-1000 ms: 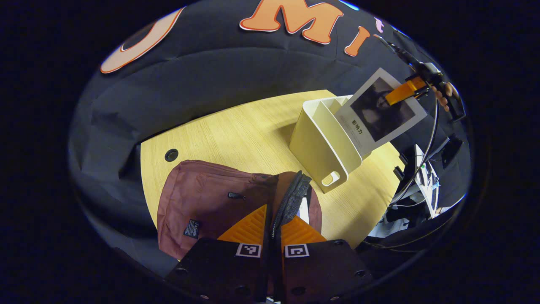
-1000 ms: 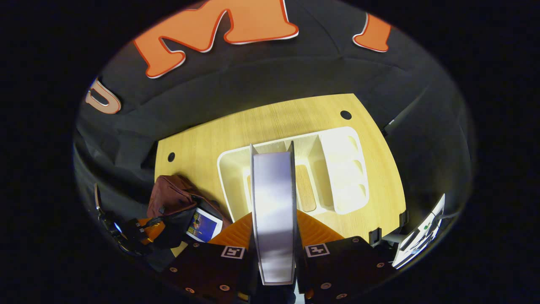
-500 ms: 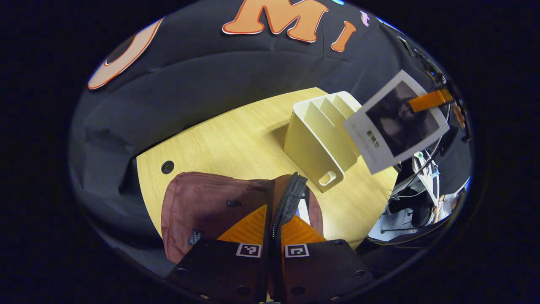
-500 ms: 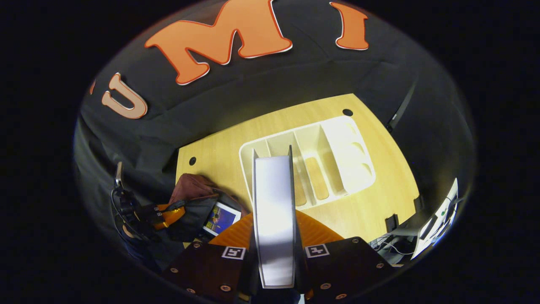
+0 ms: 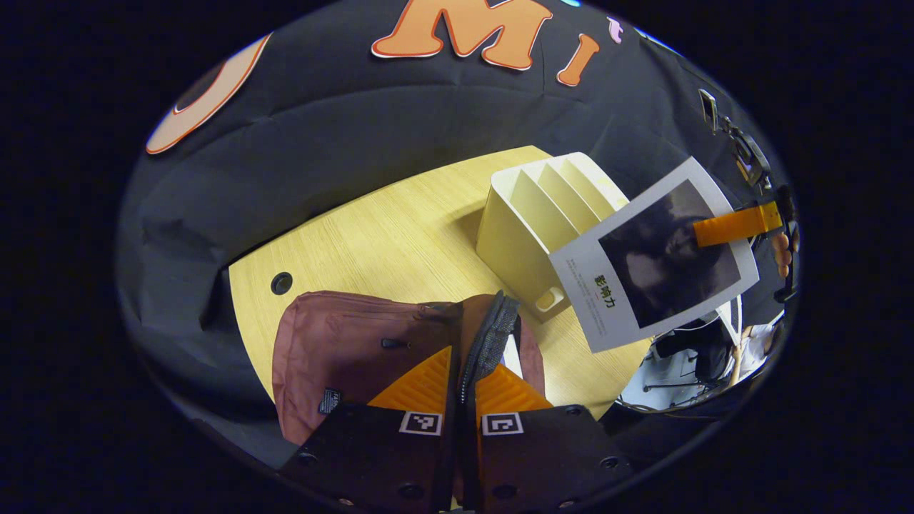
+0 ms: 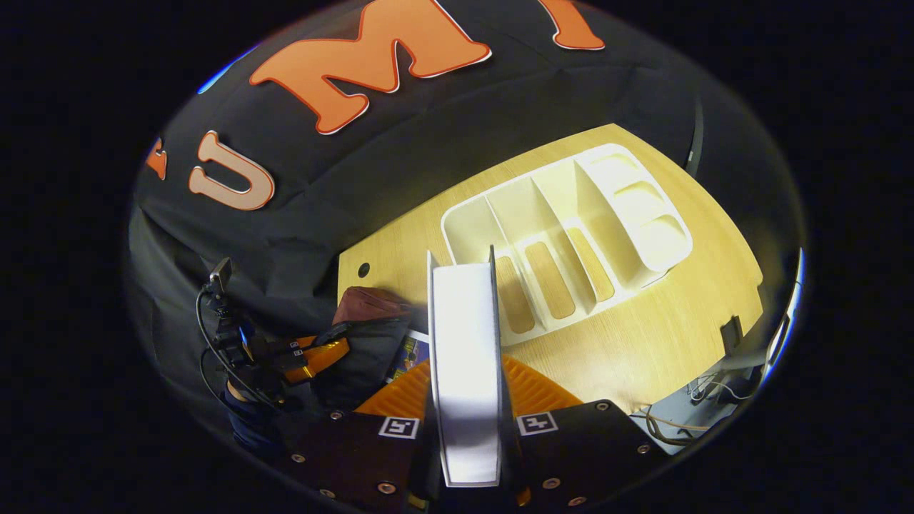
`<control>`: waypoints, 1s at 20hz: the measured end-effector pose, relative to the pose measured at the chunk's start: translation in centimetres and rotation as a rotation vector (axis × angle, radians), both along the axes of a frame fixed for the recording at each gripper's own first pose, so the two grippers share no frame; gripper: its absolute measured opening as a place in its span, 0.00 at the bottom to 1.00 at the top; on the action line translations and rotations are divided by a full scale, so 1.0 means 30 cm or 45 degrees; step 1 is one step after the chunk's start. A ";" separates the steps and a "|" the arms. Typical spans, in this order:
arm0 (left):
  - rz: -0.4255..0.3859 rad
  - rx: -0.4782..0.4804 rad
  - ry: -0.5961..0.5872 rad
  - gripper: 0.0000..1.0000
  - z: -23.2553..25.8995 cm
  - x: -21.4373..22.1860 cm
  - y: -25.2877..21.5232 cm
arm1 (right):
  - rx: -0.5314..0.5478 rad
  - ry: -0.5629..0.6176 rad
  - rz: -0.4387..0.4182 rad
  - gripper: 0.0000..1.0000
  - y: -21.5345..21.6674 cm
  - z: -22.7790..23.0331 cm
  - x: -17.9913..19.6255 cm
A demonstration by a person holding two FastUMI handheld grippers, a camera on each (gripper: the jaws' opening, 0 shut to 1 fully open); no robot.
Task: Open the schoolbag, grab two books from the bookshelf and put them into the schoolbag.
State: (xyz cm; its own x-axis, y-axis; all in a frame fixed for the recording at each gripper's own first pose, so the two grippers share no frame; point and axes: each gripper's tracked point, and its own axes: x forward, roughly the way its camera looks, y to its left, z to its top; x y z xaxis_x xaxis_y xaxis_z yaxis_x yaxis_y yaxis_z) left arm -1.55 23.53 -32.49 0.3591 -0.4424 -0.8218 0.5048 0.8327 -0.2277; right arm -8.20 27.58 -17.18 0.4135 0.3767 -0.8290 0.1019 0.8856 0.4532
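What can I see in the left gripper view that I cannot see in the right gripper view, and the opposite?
Left gripper view: the front cover of the book, and the left gripper shut on the schoolbag's zipper edge.

Right gripper view: the bookshelf's compartments from above, the book's page edge between the right gripper's fingers, and another book inside the bag.

Both: the schoolbag, the bookshelf and the wooden table.
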 end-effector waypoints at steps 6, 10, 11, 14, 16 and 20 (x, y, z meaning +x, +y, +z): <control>-0.004 0.003 -0.010 0.06 0.024 0.003 -0.004 | 0.199 0.015 -0.037 0.35 0.109 -0.019 -0.084; -0.006 0.000 -0.010 0.06 0.045 -0.001 -0.019 | 0.389 0.041 -0.048 0.35 0.247 -0.082 -0.107; -0.008 -0.002 -0.011 0.06 0.052 0.002 -0.025 | 0.412 0.047 -0.050 0.35 0.273 -0.112 -0.107; -0.010 -0.007 -0.027 0.07 0.078 0.002 -0.032 | 0.478 0.055 -0.071 0.34 0.341 -0.187 -0.097; -0.012 -0.020 -0.028 0.06 0.097 -0.008 -0.041 | 0.524 0.058 -0.091 0.34 0.382 -0.238 -0.080; -0.020 -0.035 -0.044 0.06 0.136 -0.008 -0.064 | 0.547 0.074 -0.098 0.34 0.489 -0.352 -0.042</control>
